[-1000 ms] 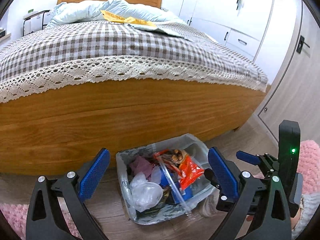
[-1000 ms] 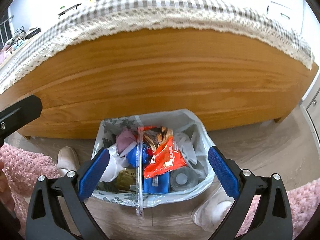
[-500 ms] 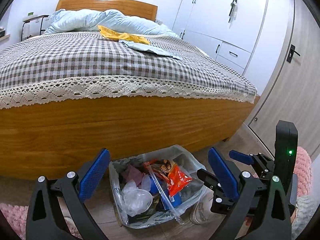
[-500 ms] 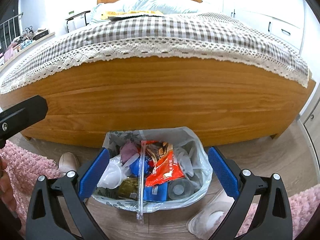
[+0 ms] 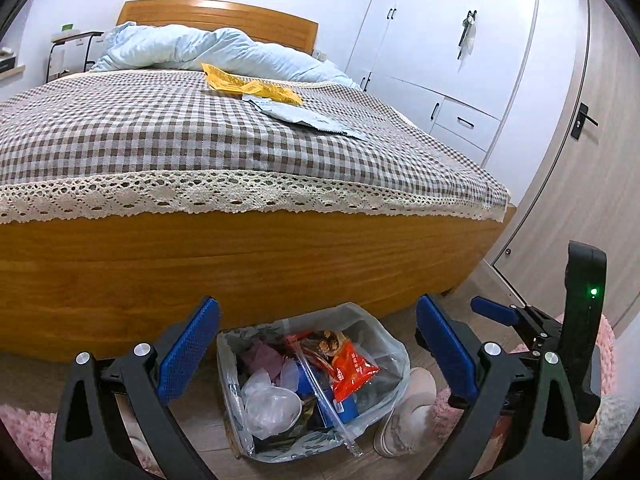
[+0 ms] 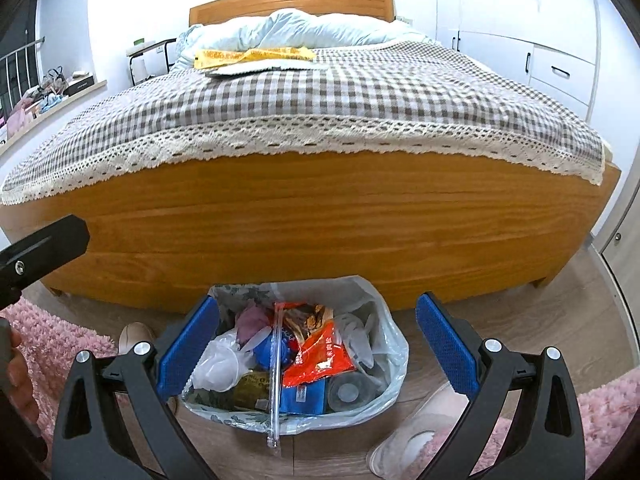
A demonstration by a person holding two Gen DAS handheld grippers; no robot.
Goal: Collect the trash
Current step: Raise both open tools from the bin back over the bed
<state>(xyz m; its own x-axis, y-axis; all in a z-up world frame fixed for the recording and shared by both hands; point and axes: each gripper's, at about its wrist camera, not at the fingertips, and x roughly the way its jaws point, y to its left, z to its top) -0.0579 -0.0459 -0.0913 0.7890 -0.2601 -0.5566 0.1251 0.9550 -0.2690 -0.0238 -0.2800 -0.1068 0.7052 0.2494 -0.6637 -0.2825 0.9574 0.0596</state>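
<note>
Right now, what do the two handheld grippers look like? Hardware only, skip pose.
Both match: the left gripper and right gripper have black angular finger arms with silver screw heads and blue textured pads. In the left view, the right unit's black body shows a lit green LED. No cables or sleeves visible.

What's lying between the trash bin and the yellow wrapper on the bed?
Only bare checkered bedspread separates the yellow wrapper from the trash bin, per both views.

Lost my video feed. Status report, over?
Left gripper and right gripper open, empty. Trash bin on floor, full. Yellow wrapper and grey mailer on bed. Nothing in the way.
</note>
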